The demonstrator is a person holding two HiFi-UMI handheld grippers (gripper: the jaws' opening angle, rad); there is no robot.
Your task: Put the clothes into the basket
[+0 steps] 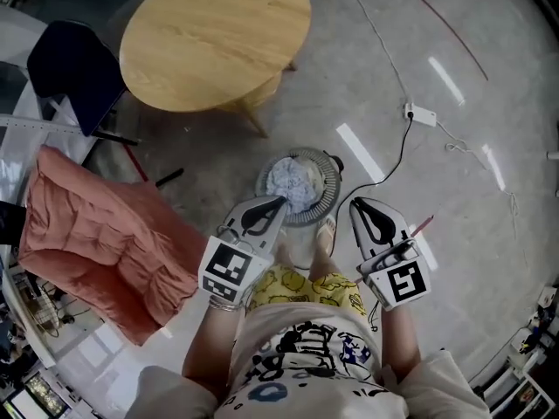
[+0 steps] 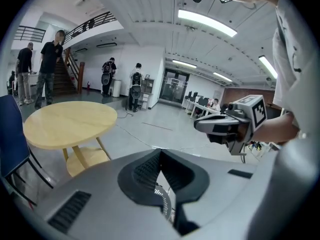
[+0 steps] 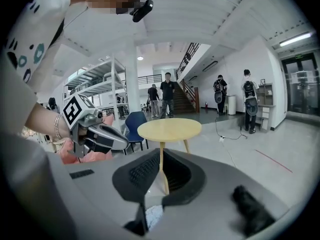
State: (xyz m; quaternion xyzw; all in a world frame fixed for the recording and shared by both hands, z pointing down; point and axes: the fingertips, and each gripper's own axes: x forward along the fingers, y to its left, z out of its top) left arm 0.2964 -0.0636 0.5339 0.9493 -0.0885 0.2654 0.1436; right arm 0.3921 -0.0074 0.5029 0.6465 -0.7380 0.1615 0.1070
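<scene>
Near the person's feet, the clothes (image 1: 293, 180) lie bundled inside the basket (image 1: 327, 201). Left gripper (image 1: 278, 206) and right gripper (image 1: 358, 206) hang above it, jaws together and empty, evidently because the load is delivered.

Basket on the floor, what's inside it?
A crumpled pale cloth fills the basket. Anything under it is covered, and the left gripper hides part of the rim.
</scene>
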